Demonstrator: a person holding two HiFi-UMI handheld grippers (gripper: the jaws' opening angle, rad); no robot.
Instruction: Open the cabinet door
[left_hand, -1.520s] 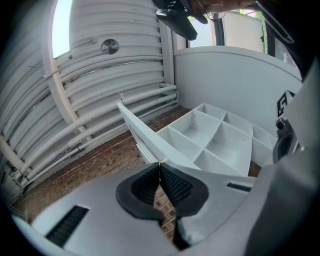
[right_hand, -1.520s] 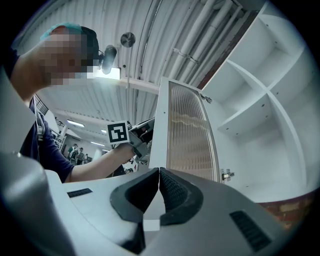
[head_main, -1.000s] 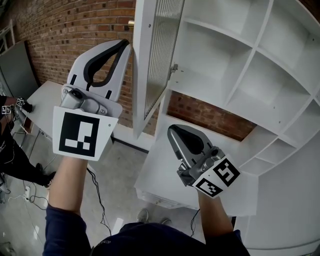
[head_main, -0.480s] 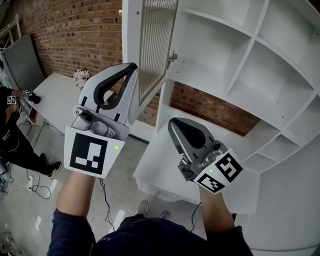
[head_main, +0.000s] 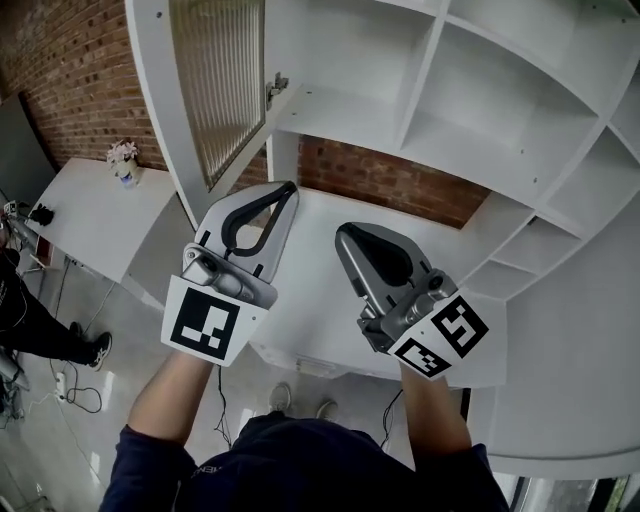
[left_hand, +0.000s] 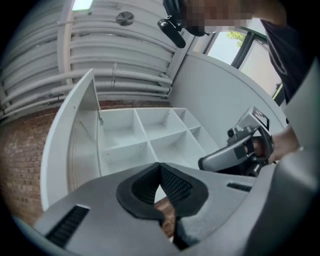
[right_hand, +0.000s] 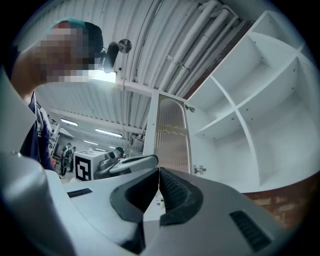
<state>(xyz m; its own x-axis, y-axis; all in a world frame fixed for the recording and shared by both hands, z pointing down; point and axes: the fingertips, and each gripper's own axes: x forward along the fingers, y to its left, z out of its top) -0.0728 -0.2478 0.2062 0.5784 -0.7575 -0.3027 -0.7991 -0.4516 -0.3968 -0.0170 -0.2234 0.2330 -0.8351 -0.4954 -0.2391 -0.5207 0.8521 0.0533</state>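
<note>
The cabinet door (head_main: 212, 92), a white frame round ribbed glass, stands swung wide open to the left of the white cabinet (head_main: 440, 110), whose empty shelves show. My left gripper (head_main: 289, 188) is shut with nothing in it and hangs below the door's lower corner, apart from it. My right gripper (head_main: 343, 234) is beside it, shut and empty, over the white counter (head_main: 310, 345). In the left gripper view the pads of my left gripper (left_hand: 160, 165) meet, with the door (left_hand: 67, 150) ahead. The right gripper view shows my right gripper (right_hand: 159, 171) shut below the door (right_hand: 172, 134).
A brick wall (head_main: 60, 70) runs behind the cabinet. A white table (head_main: 85, 220) with a small flower pot (head_main: 122, 160) stands at the left. A person (head_main: 25, 310) and floor cables (head_main: 70, 385) are at the far left.
My left gripper has come down from beside the door's edge to just above the counter, next to the right gripper. The right gripper has shifted a little. The door stays open.
</note>
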